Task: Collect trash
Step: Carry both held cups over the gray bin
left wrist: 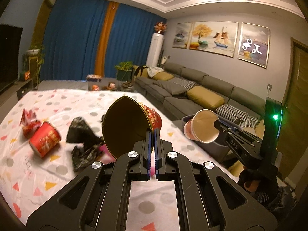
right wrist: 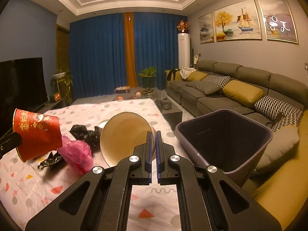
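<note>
Left gripper fingers clamp the red paper cup rim; right gripper fingers clamp the beige cup. Thin-rim pinches risk slipping short of the bin.

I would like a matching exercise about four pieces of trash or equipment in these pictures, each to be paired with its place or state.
Things:
1. red cup with gold inside
2. pale paper cup
3. pink plastic bag
4. dark bin

Places or states:
A. lying crumpled on the table cloth
B. standing beside the table, open
C. pinched at its rim by the left gripper
D. pinched at its rim by the right gripper

Pairs: 1-C, 2-D, 3-A, 4-B
</note>
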Action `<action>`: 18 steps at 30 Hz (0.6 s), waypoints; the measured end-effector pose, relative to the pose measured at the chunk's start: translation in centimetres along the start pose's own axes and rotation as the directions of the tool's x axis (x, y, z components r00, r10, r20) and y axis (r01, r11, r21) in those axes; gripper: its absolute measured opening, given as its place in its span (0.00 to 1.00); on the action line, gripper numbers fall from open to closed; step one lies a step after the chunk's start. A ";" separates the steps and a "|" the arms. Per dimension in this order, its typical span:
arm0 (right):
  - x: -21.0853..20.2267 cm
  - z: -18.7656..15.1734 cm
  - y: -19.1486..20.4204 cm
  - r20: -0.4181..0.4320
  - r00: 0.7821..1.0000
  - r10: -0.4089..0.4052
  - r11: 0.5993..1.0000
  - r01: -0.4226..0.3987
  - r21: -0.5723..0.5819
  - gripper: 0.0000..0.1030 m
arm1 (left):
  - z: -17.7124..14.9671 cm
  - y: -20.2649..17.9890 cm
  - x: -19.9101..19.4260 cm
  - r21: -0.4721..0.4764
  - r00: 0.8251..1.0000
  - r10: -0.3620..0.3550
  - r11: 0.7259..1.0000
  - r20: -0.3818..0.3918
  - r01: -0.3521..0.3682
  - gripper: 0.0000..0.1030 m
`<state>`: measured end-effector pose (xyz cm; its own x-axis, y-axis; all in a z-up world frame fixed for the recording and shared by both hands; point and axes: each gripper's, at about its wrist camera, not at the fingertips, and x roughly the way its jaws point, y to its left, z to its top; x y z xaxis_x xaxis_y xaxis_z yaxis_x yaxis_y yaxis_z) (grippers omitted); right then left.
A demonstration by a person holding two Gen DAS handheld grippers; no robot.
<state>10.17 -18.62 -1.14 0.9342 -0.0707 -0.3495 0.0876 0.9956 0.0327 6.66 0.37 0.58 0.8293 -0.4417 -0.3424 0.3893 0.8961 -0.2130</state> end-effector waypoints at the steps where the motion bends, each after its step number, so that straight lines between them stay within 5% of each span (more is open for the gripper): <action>1: -0.3 0.1 -0.5 0.006 1.000 -0.005 1.000 0.005 0.007 0.04 | 0.2 -0.5 0.2 0.008 1.000 -0.006 1.000 0.003 0.006 0.02; 18: -1.8 1.5 -9.7 0.080 0.983 -0.163 0.981 0.153 0.121 0.04 | 4.1 -10.7 8.0 0.131 0.982 -0.189 0.974 0.007 0.187 0.02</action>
<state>8.12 -28.19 0.60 0.9320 -0.2370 -0.2741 0.2708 0.9582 0.0922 10.75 -12.57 3.84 0.7435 -0.6028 -0.2895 0.5862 0.7959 -0.1516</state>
